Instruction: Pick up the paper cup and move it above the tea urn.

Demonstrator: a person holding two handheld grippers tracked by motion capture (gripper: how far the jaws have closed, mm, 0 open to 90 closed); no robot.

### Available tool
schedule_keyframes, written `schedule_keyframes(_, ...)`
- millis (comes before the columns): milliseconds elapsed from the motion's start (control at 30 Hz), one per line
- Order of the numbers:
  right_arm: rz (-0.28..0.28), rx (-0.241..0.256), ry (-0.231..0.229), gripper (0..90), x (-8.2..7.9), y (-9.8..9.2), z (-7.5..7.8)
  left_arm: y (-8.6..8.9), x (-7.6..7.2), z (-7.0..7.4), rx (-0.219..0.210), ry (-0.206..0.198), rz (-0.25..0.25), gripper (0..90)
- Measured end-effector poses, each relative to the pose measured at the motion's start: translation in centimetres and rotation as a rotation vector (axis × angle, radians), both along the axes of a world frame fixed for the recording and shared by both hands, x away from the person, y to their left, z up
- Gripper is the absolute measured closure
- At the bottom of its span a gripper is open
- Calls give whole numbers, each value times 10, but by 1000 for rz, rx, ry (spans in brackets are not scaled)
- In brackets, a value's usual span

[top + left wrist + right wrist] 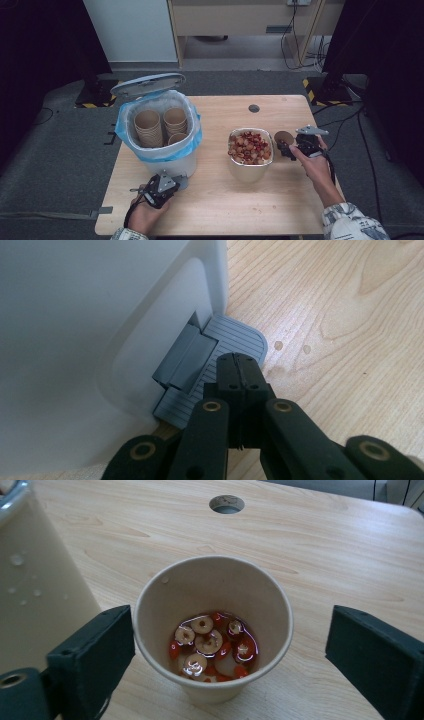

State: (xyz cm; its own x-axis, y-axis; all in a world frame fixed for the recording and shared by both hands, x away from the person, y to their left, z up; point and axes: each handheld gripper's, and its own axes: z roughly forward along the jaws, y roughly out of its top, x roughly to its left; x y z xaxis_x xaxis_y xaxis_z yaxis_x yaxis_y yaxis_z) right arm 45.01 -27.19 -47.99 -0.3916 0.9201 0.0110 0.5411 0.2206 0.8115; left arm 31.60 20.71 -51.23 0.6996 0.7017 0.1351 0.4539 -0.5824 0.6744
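From the high view I see my left gripper (pixel 163 184) low at the near left of the wooden table (pixel 220 200), its tip at the foot of the white pedal bin (pixel 160 130), whose lid (pixel 148 84) stands raised and whose blue liner (pixel 192 137) is folded over the rim; stacks of paper cups (pixel 160 125) stand inside. My right gripper (pixel 290 147) sits at the far right, reaching to the small paper cup (pixel 283 137) just beside the square container (pixel 251 150) heaped with red and tan pieces. In the left gripper view my jaws are pressed together — no gap between them — and their tip rests on the grey ribbed pedal (pixel 235 342) that juts from the bin's white wall (pixel 90 340); a few drops lie on the wood nearby. In the right gripper view my jaws are spread wide, one on each side of the paper cup (pixel 213 625) and neither touching it — the cup stands upright on the table (pixel 320 545), holding round tan slices and red berries (pixel 212 642) in a little liquid, with the container's pale wall (pixel 35 585) close by at the picture's left.
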Motion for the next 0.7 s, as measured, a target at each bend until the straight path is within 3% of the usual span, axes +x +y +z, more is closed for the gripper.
schedule_keyframes(167, -13, 34, 1, 61, 2, 7, -8, 0, 0, 0, 0, 1, 0, 899)
schedule_keyframes(300, -30, 8, -15, 63, 5, 15, -10, 0, 0, 0, 0, 1, -1, 899)
schedule_keyframes(500, -86, 24, -24, 72, 8, 18, -15, 0, 0, 0, -1, 1, -1, 899)
schedule_keyframes(700, -108, 26, -31, 88, 11, 22, -18, 0, 0, 0, -1, 1, -1, 899)
